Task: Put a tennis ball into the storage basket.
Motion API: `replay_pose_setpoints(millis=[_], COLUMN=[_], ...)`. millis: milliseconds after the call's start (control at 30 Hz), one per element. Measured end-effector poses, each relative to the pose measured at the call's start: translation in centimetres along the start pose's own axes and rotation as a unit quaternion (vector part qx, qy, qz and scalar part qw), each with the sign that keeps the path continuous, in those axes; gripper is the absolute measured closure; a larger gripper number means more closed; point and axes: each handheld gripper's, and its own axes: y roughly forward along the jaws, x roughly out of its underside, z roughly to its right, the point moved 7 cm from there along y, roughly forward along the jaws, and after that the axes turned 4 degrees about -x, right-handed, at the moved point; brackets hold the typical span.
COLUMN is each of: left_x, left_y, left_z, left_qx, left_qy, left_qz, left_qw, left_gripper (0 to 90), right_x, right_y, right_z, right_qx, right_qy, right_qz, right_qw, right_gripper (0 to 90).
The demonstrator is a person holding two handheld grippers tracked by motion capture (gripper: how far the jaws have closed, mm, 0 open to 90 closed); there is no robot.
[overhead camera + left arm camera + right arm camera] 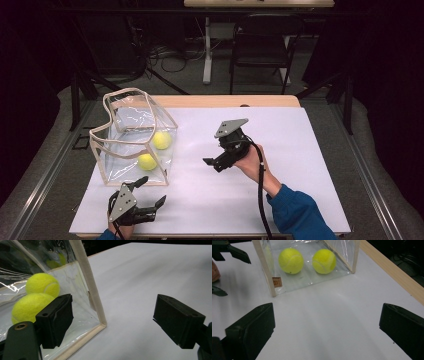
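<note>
A clear plastic bag with beige trim stands open on the left of the white table cover. Two yellow tennis balls lie inside it. My left gripper is open at the bag's near corner, empty. In the left gripper view the bag's trim edge rises between the wide-apart jaws of my left gripper, with the balls behind the left jaw. My right gripper is open and empty mid-table, facing the bag and both balls.
The wooden table edge runs along the far side. A black folding chair and a white table leg stand beyond it, with cables on the floor. A metal frame rail borders the right side.
</note>
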Motion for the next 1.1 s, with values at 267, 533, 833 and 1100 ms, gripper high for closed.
replay_pose_setpoints(millis=[267, 533, 833, 1100], left_x=[0.0, 0.0, 0.0, 0.0], left_y=[0.0, 0.0, 0.0, -0.1], left_z=[0.0, 0.0, 0.0, 0.0], left_qx=[0.0, -0.001, -0.003, -0.006], left_qy=[-0.001, 0.0, -0.001, 0.002], left_qz=[0.0, 0.0, -0.001, 0.0], left_qw=[1.0, 1.0, 1.0, 1.0], left_gripper=[15.9, 15.9, 15.9, 15.9], right_x=[2.4, 4.4, 7.4, 10.1], right_y=[-0.3, -0.7, -1.3, -2.1], right_z=[-0.2, -0.4, -0.7, -0.7], right_qx=[0.004, 0.008, 0.014, 0.026], right_qy=[0.007, 0.012, 0.027, 0.039], right_qz=[-0.011, -0.021, -0.026, -0.032], right_qw=[0.9999, 0.9997, 0.9992, 0.9984], right_gripper=[0.0, 0.0, 0.0, 0.0])
